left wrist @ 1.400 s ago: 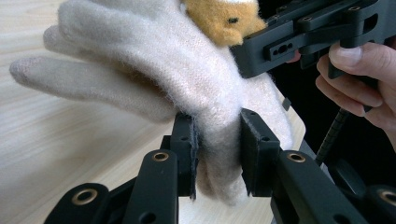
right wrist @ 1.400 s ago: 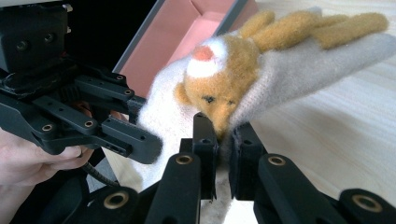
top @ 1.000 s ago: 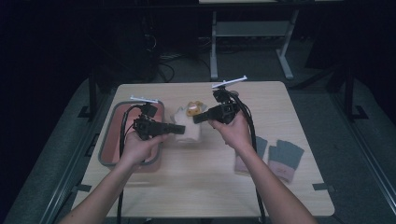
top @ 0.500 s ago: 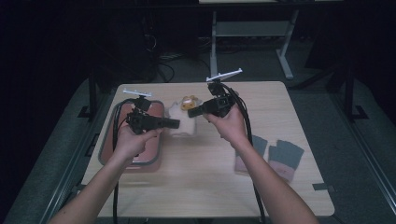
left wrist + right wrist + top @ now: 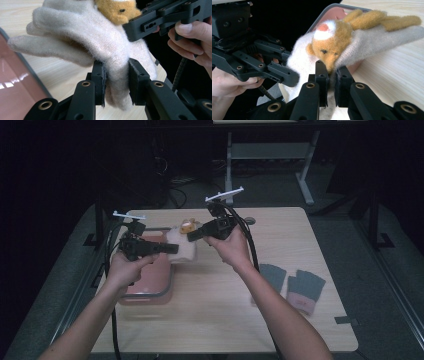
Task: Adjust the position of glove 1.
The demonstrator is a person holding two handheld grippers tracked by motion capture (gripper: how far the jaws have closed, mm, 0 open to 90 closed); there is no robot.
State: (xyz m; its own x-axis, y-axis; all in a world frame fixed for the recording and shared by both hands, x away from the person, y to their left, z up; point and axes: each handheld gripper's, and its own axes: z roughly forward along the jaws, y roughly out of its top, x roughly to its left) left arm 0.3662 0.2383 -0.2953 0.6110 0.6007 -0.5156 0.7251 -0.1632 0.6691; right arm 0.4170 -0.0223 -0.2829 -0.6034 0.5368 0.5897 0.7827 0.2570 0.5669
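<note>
High view, left to right: left gripper (image 5: 170, 249) and right gripper (image 5: 192, 236), each with jaws pinching one cream knitted glove (image 5: 181, 251) with an orange bear motif (image 5: 189, 225), held aloft between them over the table (image 5: 300, 235) by the pink tray (image 5: 150, 287). Likely light, soft, limp and stretchy, not fragile; best gripped at a bunched edge, where the knit compresses without slipping.

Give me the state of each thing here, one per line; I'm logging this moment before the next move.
Fluffy cream knitted glove with an orange bear face: lifted off the table, gripped at two spots.
Left gripper: shut on the glove.
Right gripper: shut on the glove.
Pink metal-rimmed tray: flat on the table.
Two grey fingerless gloves: lying flat, untouched.
</note>
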